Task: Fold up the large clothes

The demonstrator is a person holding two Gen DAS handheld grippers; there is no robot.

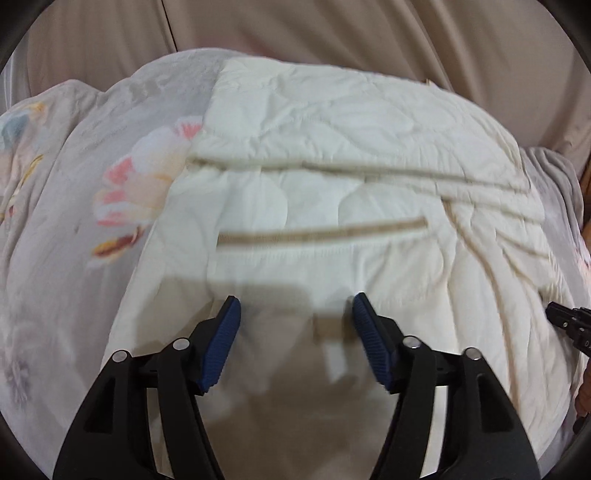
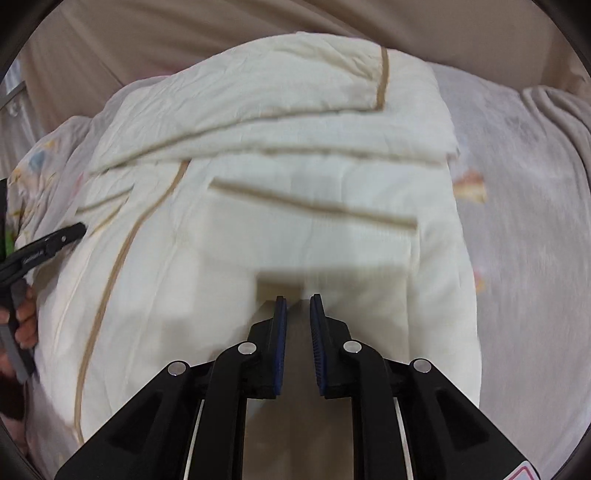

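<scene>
A cream quilted jacket point(image 1: 332, 147) with tan piping lies partly folded on a floral bedspread; it also shows in the right wrist view point(image 2: 258, 155). My left gripper point(image 1: 295, 306) is open, its blue pads point(image 1: 225, 343) spread wide just above the jacket's near hem. My right gripper point(image 2: 297, 299) has its pads point(image 2: 280, 339) nearly together with a narrow gap, over the near hem by a tan-trimmed pocket point(image 2: 314, 206). I see no cloth between them. The left gripper shows at the left edge of the right wrist view point(image 2: 55, 240), and the right gripper's tip at the right edge of the left wrist view point(image 1: 569, 321).
The pale floral bedspread point(image 1: 74, 221) covers the bed on both sides of the jacket point(image 2: 524, 240). A beige curtain or wall point(image 1: 295, 29) stands behind the bed. A grey blanket fold point(image 2: 554, 110) lies at the far right.
</scene>
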